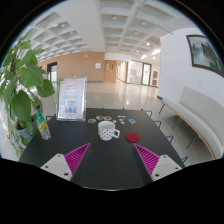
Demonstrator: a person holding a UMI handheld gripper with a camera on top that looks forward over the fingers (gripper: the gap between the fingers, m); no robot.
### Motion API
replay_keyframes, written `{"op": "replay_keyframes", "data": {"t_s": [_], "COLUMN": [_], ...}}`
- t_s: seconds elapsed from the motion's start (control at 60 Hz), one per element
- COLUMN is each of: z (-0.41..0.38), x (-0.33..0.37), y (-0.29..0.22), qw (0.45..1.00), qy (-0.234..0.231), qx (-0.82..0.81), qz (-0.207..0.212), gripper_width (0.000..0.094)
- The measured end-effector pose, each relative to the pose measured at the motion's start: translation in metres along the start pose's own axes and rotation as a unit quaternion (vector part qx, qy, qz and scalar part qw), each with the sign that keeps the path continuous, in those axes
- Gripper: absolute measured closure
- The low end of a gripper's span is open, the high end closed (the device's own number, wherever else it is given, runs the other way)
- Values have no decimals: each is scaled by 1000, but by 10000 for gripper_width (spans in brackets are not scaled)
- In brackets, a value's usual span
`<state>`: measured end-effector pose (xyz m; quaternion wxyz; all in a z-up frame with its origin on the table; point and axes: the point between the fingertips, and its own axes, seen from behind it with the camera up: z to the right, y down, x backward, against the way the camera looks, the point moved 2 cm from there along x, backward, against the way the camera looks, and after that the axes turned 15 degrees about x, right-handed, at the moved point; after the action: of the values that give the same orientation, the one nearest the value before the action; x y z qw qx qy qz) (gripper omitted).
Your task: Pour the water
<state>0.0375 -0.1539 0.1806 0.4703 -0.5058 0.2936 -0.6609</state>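
A white patterned mug (108, 130) stands on the dark table (100, 160), beyond my fingers and about midway between them. A bottle with a green and yellow label (42, 125) stands at the table's left edge, next to the plant. A flat red round thing (134, 137) lies right of the mug. My gripper (112, 158) is open and empty, held above the table's near part. Its pink pads (77, 153) stand wide apart, with bare table between them.
A leafy green plant (22, 85) hangs over the table's left side. A white sign stand (71, 100) is at the far left of the table. Small items (105, 119) lie near the far edge. A white curved bench (190, 112) is to the right.
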Motion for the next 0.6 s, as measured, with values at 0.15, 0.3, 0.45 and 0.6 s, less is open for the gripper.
{"op": "replay_keyframes", "data": {"t_s": [0.15, 0.3, 0.45, 0.6], "z": [-7, -36, -123, -202], "x": [8, 28, 38, 20], "y": [13, 35, 17, -17], "qw": [1000, 999, 996, 992], "qy": [0, -25, -56, -88], "qx": [28, 47, 65, 66], "qz": [-4, -4, 19, 58], "gripper_width": [73, 74, 68, 75]}}
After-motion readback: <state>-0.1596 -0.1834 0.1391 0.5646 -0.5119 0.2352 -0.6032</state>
